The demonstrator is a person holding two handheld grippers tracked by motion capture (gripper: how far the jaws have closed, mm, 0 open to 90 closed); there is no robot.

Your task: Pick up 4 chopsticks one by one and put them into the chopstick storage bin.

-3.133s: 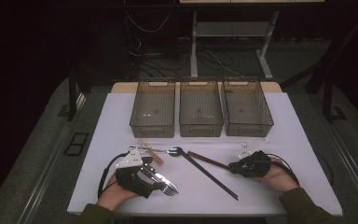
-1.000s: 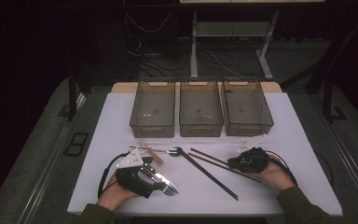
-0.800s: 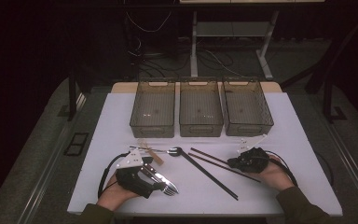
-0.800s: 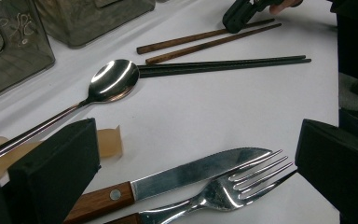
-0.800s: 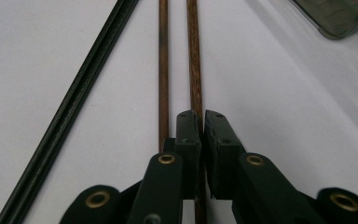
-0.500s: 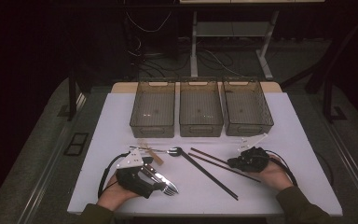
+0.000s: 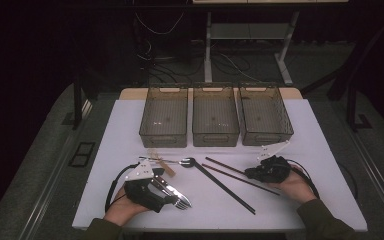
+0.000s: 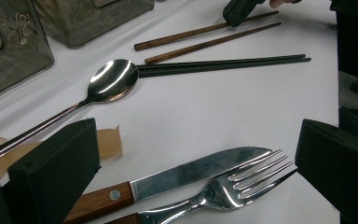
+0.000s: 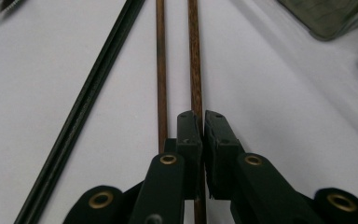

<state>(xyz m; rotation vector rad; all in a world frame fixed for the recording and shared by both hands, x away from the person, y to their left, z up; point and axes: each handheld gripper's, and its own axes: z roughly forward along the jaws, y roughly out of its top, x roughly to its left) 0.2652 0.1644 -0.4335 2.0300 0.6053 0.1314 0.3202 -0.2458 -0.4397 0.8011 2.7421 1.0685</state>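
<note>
White table [image 7: 325, 150], dark room behind. Right gripper [image 9: 202, 122] jaws clamped on one brown chopstick [image 9: 194, 56]; its twin [image 9: 161, 70] lies just left of it, free. Left gripper [image 7: 172, 197] jaws stand wide apart, nothing pinched, straddling knife [image 8: 191, 173] and fork [image 8: 223, 191] near the front edge. Spoon [image 8: 107, 84] and black chopsticks [image 8: 223, 65] lie mid-table. Three bins [image 7: 215, 107] line the far side.

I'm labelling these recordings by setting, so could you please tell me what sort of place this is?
Probably a lab or workshop bench set up for a cutlery-sorting exercise: a white table with three see-through bins in a row, loose cutlery such as a spoon, and cables and a desk frame on the dark floor behind.
</note>
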